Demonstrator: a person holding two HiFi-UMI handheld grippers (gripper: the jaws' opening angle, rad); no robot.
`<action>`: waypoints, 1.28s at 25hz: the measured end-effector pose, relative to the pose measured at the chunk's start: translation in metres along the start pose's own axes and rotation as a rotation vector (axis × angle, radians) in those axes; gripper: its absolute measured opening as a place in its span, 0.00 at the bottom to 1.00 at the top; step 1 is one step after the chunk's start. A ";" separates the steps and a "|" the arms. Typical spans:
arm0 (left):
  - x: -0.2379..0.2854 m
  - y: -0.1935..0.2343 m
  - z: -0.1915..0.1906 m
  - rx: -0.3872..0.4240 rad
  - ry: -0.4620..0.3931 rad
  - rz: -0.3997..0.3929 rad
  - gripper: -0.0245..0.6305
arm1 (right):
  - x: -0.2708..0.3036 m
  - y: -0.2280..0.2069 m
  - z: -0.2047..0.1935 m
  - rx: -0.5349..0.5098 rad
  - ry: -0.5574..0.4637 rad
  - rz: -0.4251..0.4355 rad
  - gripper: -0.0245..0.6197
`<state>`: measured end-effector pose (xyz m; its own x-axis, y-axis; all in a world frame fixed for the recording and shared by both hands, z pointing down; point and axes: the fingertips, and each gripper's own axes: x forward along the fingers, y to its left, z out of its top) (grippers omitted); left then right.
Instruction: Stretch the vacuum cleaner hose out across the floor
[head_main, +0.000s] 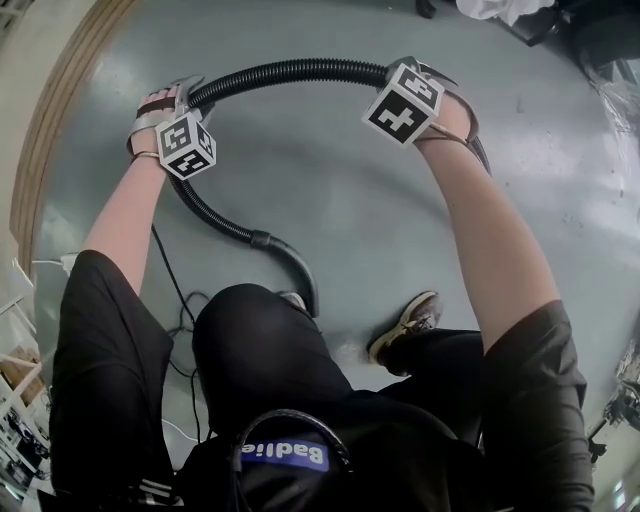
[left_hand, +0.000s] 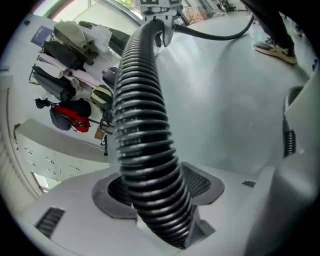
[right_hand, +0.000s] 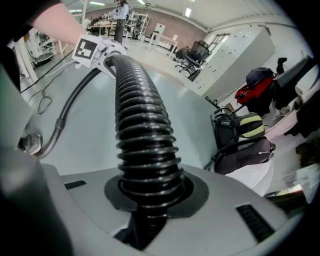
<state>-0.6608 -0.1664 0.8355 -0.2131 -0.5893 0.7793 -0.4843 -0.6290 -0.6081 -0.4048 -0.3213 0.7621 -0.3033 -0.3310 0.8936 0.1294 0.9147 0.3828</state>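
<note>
A black ribbed vacuum hose (head_main: 290, 70) arcs over the grey floor between my two grippers. From the left gripper (head_main: 190, 90) it runs back to a cuff (head_main: 260, 239) and a curved end piece (head_main: 303, 280) by the person's knee. In the left gripper view the hose (left_hand: 142, 125) passes between the jaws with a dark gap showing on one side, so they stand open around it. My right gripper (head_main: 425, 68) is shut on the hose (right_hand: 142, 135), which sits tight in the pad hollows. Past that gripper the hose goes on to the right (head_main: 482, 152).
The person's shoe (head_main: 405, 325) rests on the floor near the hose end, beside thin black cables (head_main: 175, 290). A wood-coloured border (head_main: 60, 120) edges the floor at left. Bags and hanging clothes (left_hand: 70, 60) and backpacks (right_hand: 240, 130) line one wall; office chairs (right_hand: 197, 52) stand farther off.
</note>
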 end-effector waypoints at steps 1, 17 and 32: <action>0.000 0.004 -0.006 0.003 0.000 0.011 0.45 | 0.002 0.001 0.003 0.007 0.001 0.006 0.17; 0.032 0.021 -0.075 -0.053 0.142 -0.028 0.29 | 0.024 -0.012 -0.019 0.054 0.052 0.038 0.20; 0.051 0.049 -0.209 0.549 0.387 -0.084 0.27 | 0.041 0.100 -0.134 0.095 0.204 0.195 0.60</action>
<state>-0.8733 -0.1214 0.8773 -0.5316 -0.3677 0.7630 -0.0328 -0.8912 -0.4524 -0.2781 -0.2744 0.8682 -0.0845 -0.1777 0.9804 0.0750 0.9800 0.1841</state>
